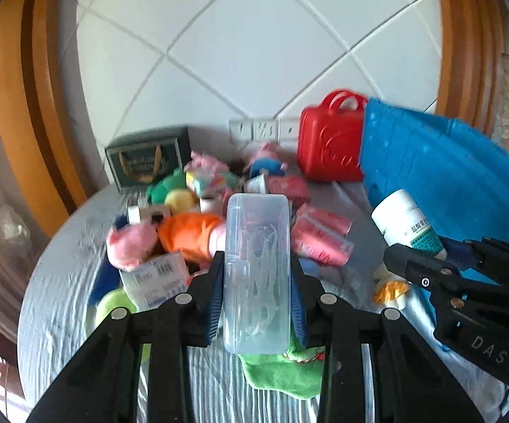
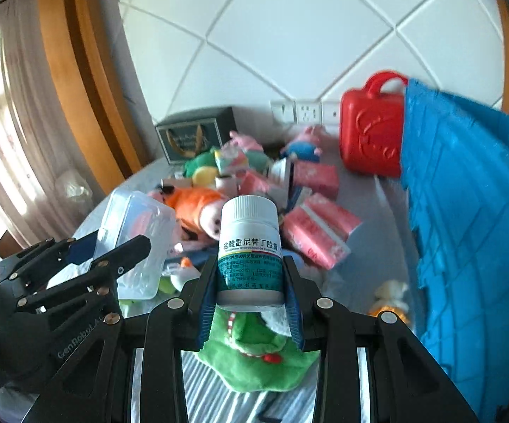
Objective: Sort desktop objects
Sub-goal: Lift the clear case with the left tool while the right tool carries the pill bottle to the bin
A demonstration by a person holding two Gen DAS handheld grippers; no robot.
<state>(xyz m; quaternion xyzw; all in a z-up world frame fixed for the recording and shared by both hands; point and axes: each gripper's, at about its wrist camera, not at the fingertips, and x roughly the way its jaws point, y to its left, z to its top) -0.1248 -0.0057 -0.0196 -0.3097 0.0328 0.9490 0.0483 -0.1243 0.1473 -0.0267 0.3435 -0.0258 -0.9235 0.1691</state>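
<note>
My left gripper point(image 1: 257, 294) is shut on a clear plastic box point(image 1: 257, 268) and holds it upright above the pile; the box also shows in the right wrist view point(image 2: 132, 243). My right gripper point(image 2: 250, 298) is shut on a white medicine bottle point(image 2: 249, 246) with a teal label, held above a green plush point(image 2: 254, 356). The bottle also shows in the left wrist view point(image 1: 407, 224), to the right of my left gripper. A pile of plush toys and pink tissue packs point(image 1: 321, 236) lies on the grey cloth ahead.
A blue plastic basket point(image 2: 465, 211) stands at the right, a red toy case point(image 2: 370, 130) behind it. A dark box point(image 1: 148, 157) stands at the back left by the wall sockets point(image 1: 261, 128). An orange plush point(image 1: 191, 232) and a pink plush point(image 1: 131, 245) lie in the pile.
</note>
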